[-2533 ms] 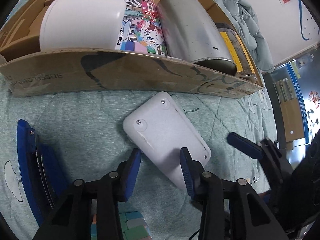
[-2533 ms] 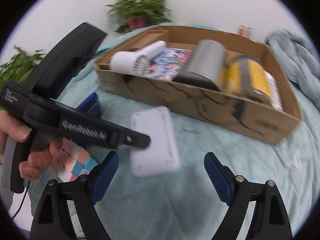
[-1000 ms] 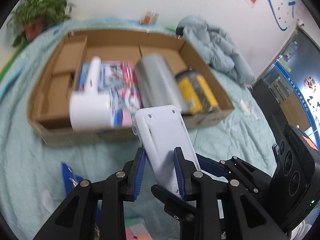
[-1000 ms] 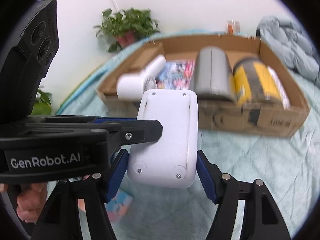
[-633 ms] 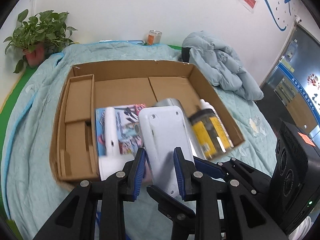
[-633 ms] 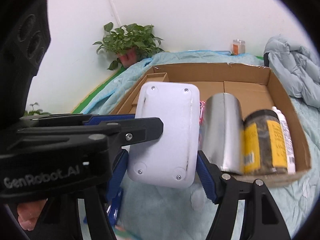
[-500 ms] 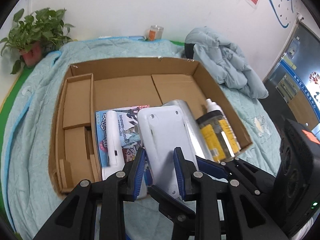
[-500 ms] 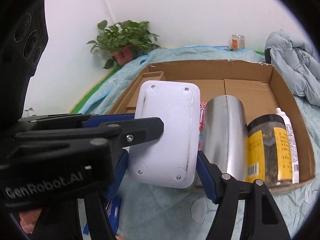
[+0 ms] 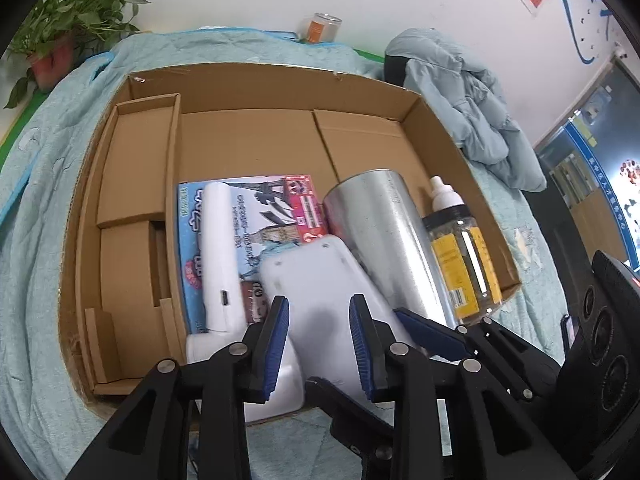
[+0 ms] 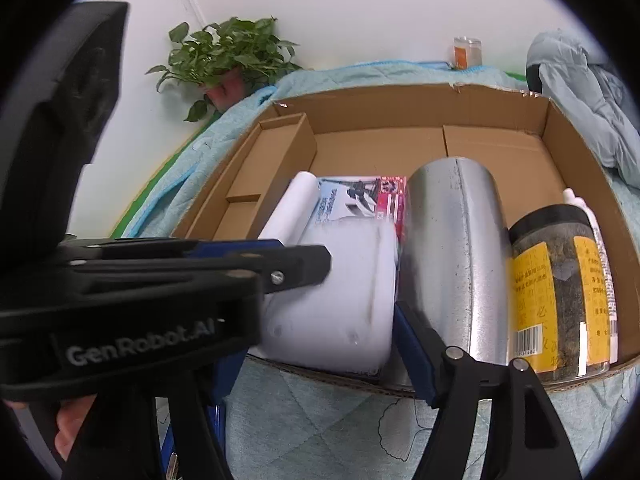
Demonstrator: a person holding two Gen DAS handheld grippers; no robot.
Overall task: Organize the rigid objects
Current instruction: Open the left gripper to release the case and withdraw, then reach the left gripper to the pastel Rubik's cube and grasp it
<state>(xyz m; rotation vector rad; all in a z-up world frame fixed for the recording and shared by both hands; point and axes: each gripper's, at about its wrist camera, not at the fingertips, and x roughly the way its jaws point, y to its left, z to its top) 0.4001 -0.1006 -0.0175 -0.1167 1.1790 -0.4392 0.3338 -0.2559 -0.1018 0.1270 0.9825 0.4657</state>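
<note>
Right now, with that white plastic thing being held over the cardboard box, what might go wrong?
The flat white plastic device, gripped by the left gripper and bracketed by the right gripper's fingers, is tilted over the white handheld appliance and colourful picture box. Released here, it could land on top of them and slide. It also sits close against the shiny metal cylinder, so it might knock that cylinder towards the yellow-labelled jar.

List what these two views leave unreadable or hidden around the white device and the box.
- White device: blurred in the right wrist view; whether it rests on the box contents is unclear.
- Its near end: hidden by the left gripper in the left wrist view.
- Right gripper: one of its fingers is hidden behind the left tool.
- Jar label: too small to read.
</note>
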